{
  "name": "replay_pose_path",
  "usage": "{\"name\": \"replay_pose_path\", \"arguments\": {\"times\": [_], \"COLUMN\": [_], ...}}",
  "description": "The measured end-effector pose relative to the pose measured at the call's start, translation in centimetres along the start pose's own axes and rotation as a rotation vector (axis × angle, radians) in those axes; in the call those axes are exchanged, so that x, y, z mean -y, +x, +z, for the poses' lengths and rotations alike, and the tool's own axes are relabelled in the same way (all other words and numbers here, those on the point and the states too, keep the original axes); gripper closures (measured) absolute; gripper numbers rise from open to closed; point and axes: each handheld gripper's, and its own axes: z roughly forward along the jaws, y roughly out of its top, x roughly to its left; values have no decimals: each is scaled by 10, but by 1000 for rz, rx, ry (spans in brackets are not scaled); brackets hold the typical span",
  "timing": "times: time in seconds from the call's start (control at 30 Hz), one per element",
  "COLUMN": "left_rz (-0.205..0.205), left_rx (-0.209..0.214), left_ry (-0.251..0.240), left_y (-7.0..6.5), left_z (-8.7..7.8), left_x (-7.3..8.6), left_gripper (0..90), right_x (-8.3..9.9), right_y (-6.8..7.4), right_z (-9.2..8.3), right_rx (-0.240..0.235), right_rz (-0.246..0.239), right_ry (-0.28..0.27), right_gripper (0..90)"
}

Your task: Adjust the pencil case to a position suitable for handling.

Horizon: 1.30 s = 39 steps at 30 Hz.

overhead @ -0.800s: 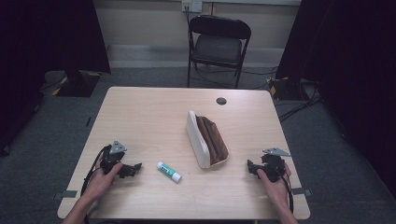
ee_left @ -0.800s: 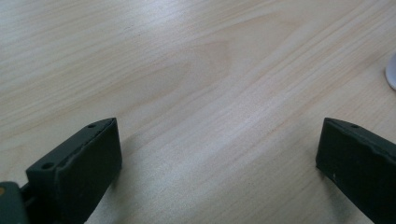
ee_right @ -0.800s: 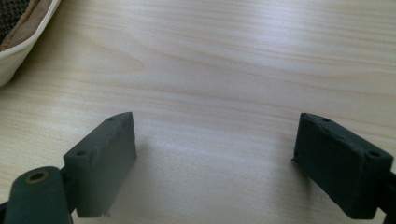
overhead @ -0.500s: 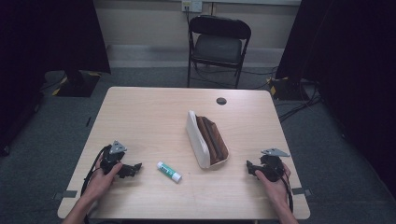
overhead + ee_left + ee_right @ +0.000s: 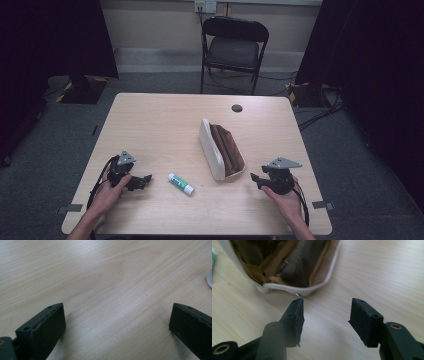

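Left gripper [image 5: 142, 181] low over table [image 5: 160, 130], jaws wide apart, nothing between. Right gripper [image 5: 254, 177] jaws partly apart, empty, just short of pouch [image 5: 220, 150] rim. Pouch lying open mid-table; contents dark, possibly lining. Glue stick [image 5: 181, 183] flat between left gripper and pouch.

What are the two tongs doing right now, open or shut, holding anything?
Left tongs: wide open, nothing between them, above bare table.
Right tongs: partly open, holding nothing, just short of the pouch.
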Motion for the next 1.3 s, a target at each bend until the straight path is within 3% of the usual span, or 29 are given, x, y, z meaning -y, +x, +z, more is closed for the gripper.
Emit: {"name": "replay_pose_path", "arguments": {"times": [0.13,0.33,0.73,0.83,1.07,1.3], "left_rz": [0,1,-6,-8,-6,-7], "left_rx": [0,0,0,0,0,1], "left_ry": [0,0,-3,-5,-4,-4], "left_y": [0,0,-1,-1,-1,-1], "left_z": [0,0,0,0,0,0], "left_x": [0,0,0,0,0,0], "left_gripper": [2,2,3,3,2,2], "right_x": [-13,-17,-15,-16,-15,-16], "right_y": [7,20,22,22,24,33], "right_z": [8,20,35,40,41,42], "right_rx": [-89,-164,-191,-205,-203,-231], "right_rz": [-32,-105,-148,-137,-164,-177], "right_ry": [-19,-33,-30,-28,-26,-18], "right_gripper": [516,533,479,467,481,484]}}
